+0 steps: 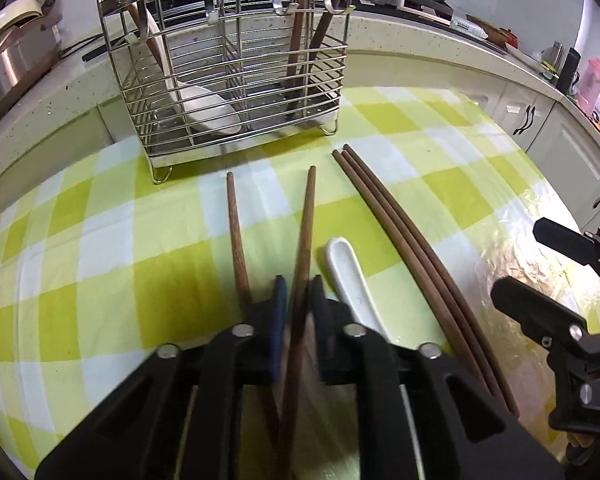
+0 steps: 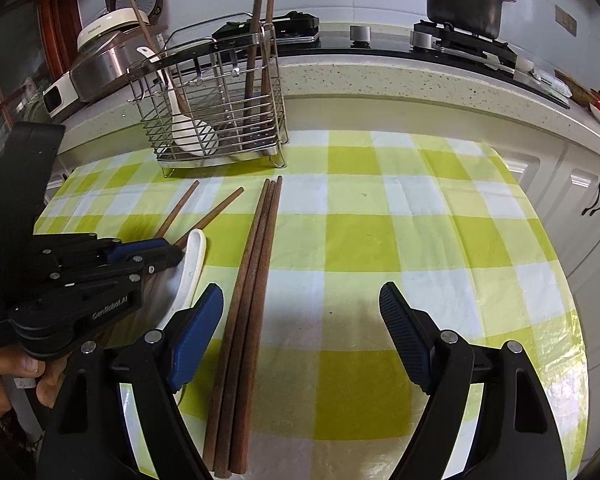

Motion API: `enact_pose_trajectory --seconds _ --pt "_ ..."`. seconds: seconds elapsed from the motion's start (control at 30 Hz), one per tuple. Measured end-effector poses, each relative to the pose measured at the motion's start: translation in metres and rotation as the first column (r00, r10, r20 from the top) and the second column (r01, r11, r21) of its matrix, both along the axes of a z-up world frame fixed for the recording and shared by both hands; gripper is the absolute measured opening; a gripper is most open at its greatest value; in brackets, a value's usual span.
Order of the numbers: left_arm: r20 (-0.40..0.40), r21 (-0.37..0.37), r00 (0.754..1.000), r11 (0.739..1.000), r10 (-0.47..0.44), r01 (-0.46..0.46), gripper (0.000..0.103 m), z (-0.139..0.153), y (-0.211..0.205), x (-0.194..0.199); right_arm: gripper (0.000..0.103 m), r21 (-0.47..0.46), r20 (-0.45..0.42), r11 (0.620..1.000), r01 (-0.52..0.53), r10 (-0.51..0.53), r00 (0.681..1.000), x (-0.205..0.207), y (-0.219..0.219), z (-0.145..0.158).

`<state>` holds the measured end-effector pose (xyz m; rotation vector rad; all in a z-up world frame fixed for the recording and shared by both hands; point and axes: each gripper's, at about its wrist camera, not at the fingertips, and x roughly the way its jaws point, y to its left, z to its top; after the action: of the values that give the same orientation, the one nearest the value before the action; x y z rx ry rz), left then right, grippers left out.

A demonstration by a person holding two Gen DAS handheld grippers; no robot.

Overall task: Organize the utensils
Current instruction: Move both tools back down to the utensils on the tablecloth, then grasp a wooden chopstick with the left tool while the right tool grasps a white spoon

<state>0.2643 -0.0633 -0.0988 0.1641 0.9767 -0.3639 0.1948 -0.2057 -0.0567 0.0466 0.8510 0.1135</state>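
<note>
The left tongs (image 1: 298, 292) are closed on one brown chopstick (image 1: 305, 232), their blue pads pinching its shaft while its tip points toward the far edge of the table (image 2: 380, 240). A second loose chopstick (image 1: 234, 232) lies just beside it on the left, and the two cross under the tongs. A white ceramic spoon (image 1: 348, 272) lies against the right side of the tongs, handle toward the far edge. Beside the spoon, three long dark chopsticks (image 2: 252, 280) lie side by side, touching, running from the near edge toward the wire utensil basket (image 1: 236, 80). The basket stands at the far edge on the green checked cloth (image 2: 360, 320); a white spoon lies in its left compartment and brown chopsticks stand upright in its right one. The right tongs (image 2: 302, 308) hang wide open above the cloth, gripping nothing, with the three chopsticks just inside the left pad.
</note>
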Motion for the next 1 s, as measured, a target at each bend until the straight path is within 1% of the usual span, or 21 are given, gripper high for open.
enact_pose_trajectory --seconds 0.27,0.47,0.53,0.6,0.67,0.87,1.0 --pt "0.014 -0.042 1.0 0.999 0.018 -0.018 0.006 0.01 0.012 -0.007 0.076 0.005 -0.003 0.999 -0.031 0.031 1.0 0.0 0.013 0.004" --pt "0.027 -0.082 0.998 0.995 0.063 -0.061 0.006 0.018 0.036 -0.021 0.076 0.021 -0.024 0.997 -0.075 0.075 0.997 0.005 0.032 0.003" --pt "0.028 -0.102 0.996 0.992 0.079 -0.075 0.006 0.02 0.047 -0.026 0.072 0.021 -0.032 0.996 -0.091 0.092 0.995 0.008 0.041 0.003" --pt "0.033 -0.118 0.995 0.989 0.096 -0.091 0.006 0.022 0.057 -0.031 0.065 0.019 -0.045 0.994 -0.105 0.106 0.993 0.012 0.05 0.0" --pt "0.041 -0.131 0.993 0.986 0.113 -0.106 0.006 0.026 0.069 -0.035 0.062 0.018 -0.065 0.994 -0.112 0.113 0.991 0.018 0.058 -0.004" --pt "0.053 -0.148 0.988 0.98 0.144 -0.135 0.006 0.029 0.093 -0.042 0.05 -0.008 -0.113 0.992 -0.126 0.125 0.986 0.033 0.079 -0.017" --pt "0.054 -0.162 0.987 0.977 0.152 -0.142 0.006 0.028 0.102 -0.043 0.048 -0.028 -0.134 0.993 -0.118 0.113 0.985 0.043 0.085 -0.023"
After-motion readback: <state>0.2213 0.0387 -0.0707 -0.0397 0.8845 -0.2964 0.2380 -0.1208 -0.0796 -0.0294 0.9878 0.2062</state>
